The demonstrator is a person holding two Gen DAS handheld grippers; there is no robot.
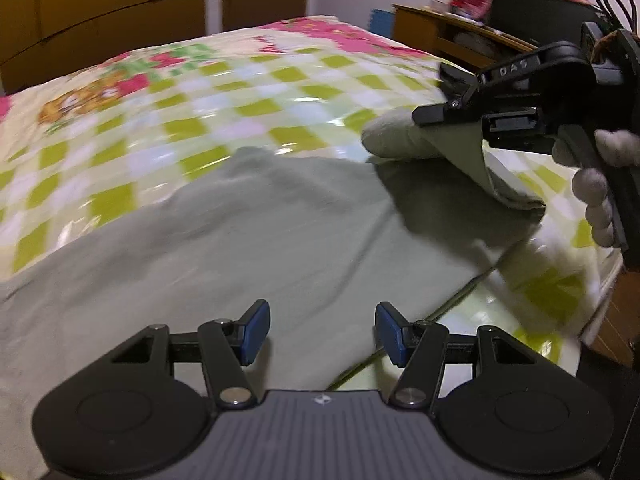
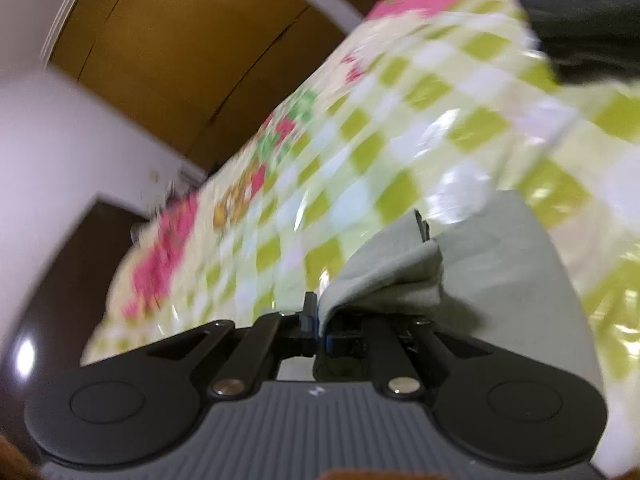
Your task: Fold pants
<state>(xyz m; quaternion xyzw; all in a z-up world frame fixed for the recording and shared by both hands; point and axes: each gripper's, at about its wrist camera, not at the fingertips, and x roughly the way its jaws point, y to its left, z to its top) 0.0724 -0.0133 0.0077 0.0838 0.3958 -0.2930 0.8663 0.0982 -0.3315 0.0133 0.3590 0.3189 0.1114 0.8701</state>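
From the left wrist camera we see the pale grey-green cotton pants (image 1: 248, 232) spread over the green-and-white checked plastic bed cover (image 1: 224, 92). Our left gripper (image 1: 322, 334) hangs spread above them with nothing between its blue pads (image 1: 256, 332). At far right, the right gripper (image 1: 434, 114), held in a white-gloved hand (image 1: 600, 184), pinches a raised corner of the cloth. We judge the slick cover may let the lower layer slide as that corner is carried. The bed's near right edge is close, while the left and far side offer open room.

From the right wrist camera, the right gripper (image 2: 320, 326) is pressed together on a bunched fold of the pants (image 2: 400, 276). The hold looks shallow, so it could slip.
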